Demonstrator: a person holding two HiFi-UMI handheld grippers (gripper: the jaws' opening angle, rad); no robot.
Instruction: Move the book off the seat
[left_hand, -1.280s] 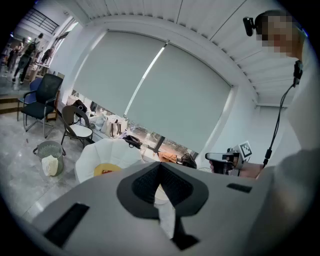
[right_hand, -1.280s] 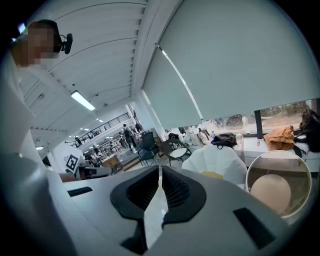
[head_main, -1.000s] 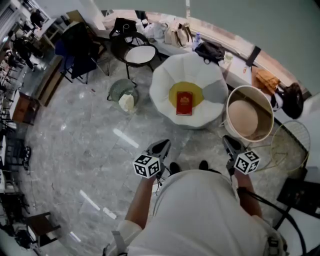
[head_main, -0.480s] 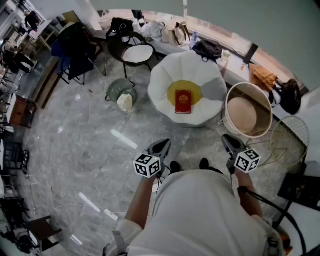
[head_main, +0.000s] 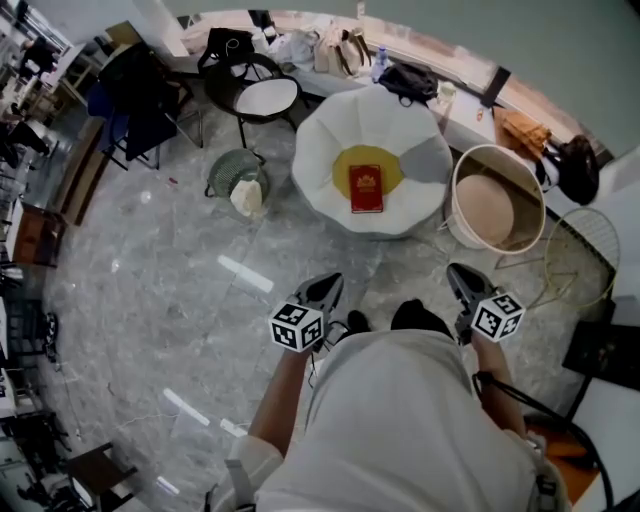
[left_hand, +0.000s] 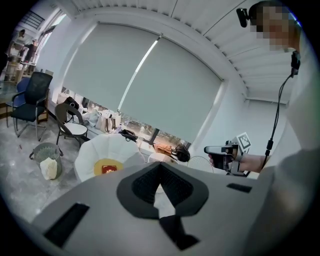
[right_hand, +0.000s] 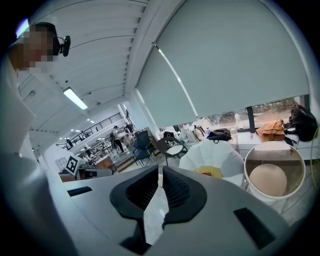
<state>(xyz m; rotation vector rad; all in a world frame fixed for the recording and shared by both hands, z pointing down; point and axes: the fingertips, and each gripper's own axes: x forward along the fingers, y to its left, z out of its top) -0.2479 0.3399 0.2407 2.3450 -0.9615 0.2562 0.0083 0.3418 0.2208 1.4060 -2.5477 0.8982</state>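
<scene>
A red book (head_main: 366, 188) lies flat on the yellow cushion (head_main: 345, 166) of a white petal-shaped seat (head_main: 325, 130) ahead of me; the book also shows small in the left gripper view (left_hand: 109, 169). My left gripper (head_main: 323, 288) is held near my waist, shut, nothing between its jaws. My right gripper (head_main: 461, 279) hangs at the same height to the right, also shut and empty. Both are well short of the seat, over the marble floor. In the right gripper view the seat (right_hand: 222, 152) shows beyond the closed jaws.
A round tub chair with a tan cushion (head_main: 497, 215) stands right of the seat. A wire side table (head_main: 580, 272) is further right. A green mesh bin (head_main: 238, 183) and a black chair with a white seat (head_main: 264, 98) stand to the left. Bags line the window ledge (head_main: 470, 100).
The seat and book have slid slightly up and left in the head view as I shift. Both grippers stay shut at my waist, the right one a little higher.
</scene>
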